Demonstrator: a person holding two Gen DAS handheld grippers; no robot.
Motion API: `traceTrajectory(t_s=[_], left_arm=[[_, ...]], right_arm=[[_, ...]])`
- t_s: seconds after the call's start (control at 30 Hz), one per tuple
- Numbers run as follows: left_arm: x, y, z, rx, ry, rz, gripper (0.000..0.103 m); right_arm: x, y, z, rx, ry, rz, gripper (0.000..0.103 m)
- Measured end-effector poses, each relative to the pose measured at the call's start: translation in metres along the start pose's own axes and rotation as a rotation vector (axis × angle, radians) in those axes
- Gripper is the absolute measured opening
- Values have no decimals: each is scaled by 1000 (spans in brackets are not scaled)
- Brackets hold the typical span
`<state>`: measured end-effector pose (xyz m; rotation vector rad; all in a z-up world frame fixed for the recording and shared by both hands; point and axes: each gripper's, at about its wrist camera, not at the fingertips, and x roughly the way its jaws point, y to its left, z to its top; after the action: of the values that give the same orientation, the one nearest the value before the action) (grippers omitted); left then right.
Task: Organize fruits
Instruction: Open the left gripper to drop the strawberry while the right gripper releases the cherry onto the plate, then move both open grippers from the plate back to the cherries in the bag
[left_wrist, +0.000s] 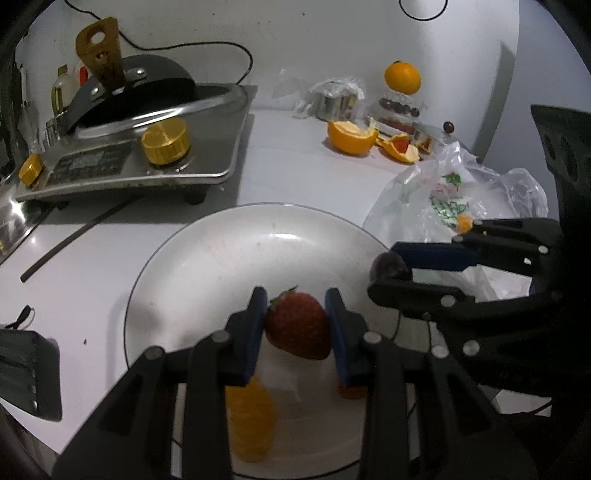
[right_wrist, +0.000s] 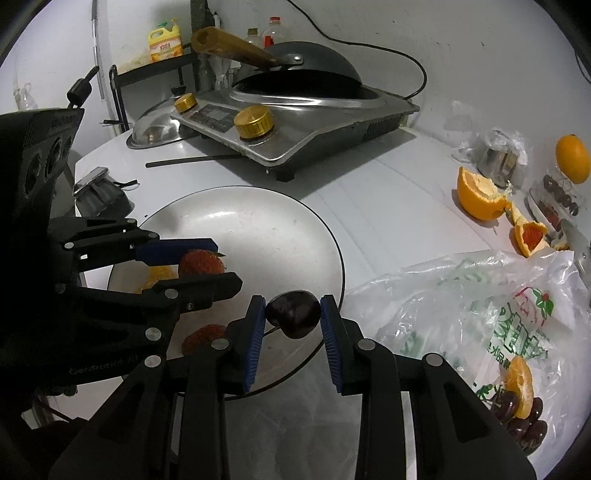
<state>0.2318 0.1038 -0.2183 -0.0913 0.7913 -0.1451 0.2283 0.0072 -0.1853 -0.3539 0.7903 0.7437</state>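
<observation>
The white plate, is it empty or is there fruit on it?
Not empty. On the white plate lie an orange segment and a strawberry piece.

White counter (right_wrist: 388, 192) under dim, cool light; bright patch on far wall. Wall (left_wrist: 332, 37) white, scuffed, black cable (right_wrist: 388, 51) trailing across it down to steel cooktop (right_wrist: 314, 122). Cooktop near counter's back edge, two gold knobs in front, dark wok (right_wrist: 306, 70) with wooden handle on top. Steel lid (right_wrist: 155, 129) beside cooktop. Black wire rack (right_wrist: 147, 77) in corner with yellow detergent bottle (right_wrist: 166, 44); more bottles behind wok.
</observation>
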Motion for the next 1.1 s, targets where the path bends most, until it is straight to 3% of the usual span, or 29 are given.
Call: traceTrajectory(t_s=[0.13,0.33,1.1], left_arm=[[-1,-2,0,2,1,11,34],[-6,-5,2,-2,-5,33,50],[-35,-47,7,52,-48,60,50]], right_arm=[[-2,-2,0,6,-2,-4,33],[-9,-5,-2,18,-18,-13,39],[-73,-31,-30,73,-112,-79,39]])
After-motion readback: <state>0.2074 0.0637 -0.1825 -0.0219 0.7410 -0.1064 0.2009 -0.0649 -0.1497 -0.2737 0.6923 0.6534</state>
